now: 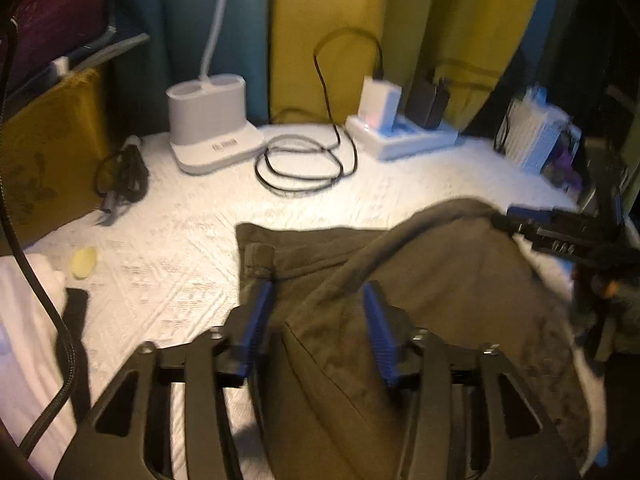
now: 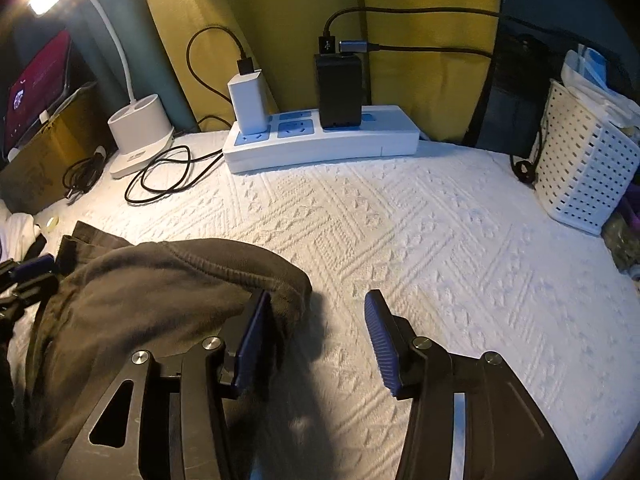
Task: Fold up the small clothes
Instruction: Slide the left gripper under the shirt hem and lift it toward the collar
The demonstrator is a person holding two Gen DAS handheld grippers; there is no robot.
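A dark olive-brown garment [image 1: 420,300] is lying in the lower middle of the left wrist picture, on a white bumpy bedspread [image 2: 420,240], and part of it is folded over itself with a thick hem curving across the top. The left claw [image 1: 318,332] is sitting with its blue pads spread apart and cloth lying between them, but the pads are not squeezing the cloth, so it is let go. In the right wrist picture the same garment is bunching in the lower left, and the right claw [image 2: 318,340] is spread wide too. Its left pad [image 2: 254,340] is sitting right beside the rolled edge of the cloth, and nothing but bedspread is showing between the pads. It looks like a fold is just being laid down. To do this step well, both claws should be lifting away gently so they are not dragging the cloth back open. Then the fold should be getting pressed flat and the edges lined up. The black cable [image 2: 160,180] and the white power strip [image 2: 320,140] near the top are well apart from the cloth, so keep it that way.
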